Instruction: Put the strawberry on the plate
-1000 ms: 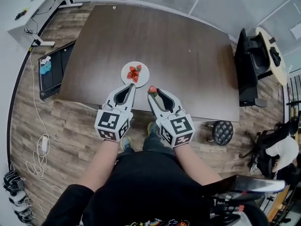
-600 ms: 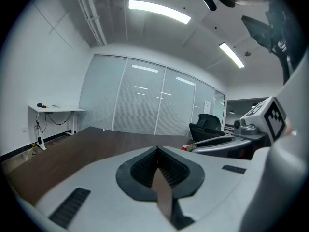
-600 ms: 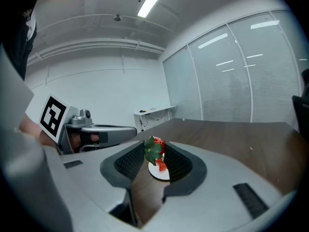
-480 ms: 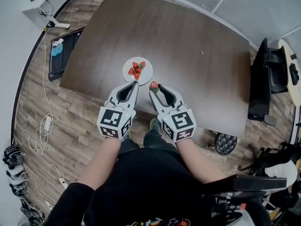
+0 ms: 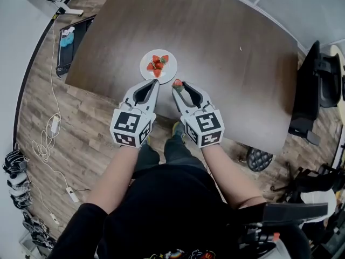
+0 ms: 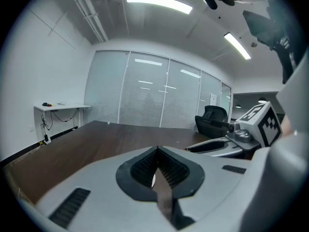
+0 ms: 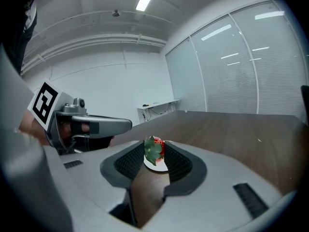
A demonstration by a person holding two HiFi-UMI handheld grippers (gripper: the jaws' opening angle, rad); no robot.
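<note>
**Strawberry being held at the plate's edge, not yet set down**

The strawberry is being gripped between the jaws of the right gripper. In the right gripper view its leafy cap is facing the camera. It is being held up over the table, close to the near edge, probably so that it can be lifted over the rim instead of being dragged across the wood.

The white plate is lying just beyond it, by that same near edge and toward the table's left corner. Other strawberries are already lying on it. The right gripper view has the plate directly behind the held berry, so the approach is judged to be lined up.

The left gripper is being held alongside with its jaws closed on nothing, its tip at the plate's near rim. It seems to be taking no part in the carry.

No brand, label or legible writing is being shown. Only the black-and-white square markers on the gripper cubes are on display, and they carry patterns, not words.
</note>
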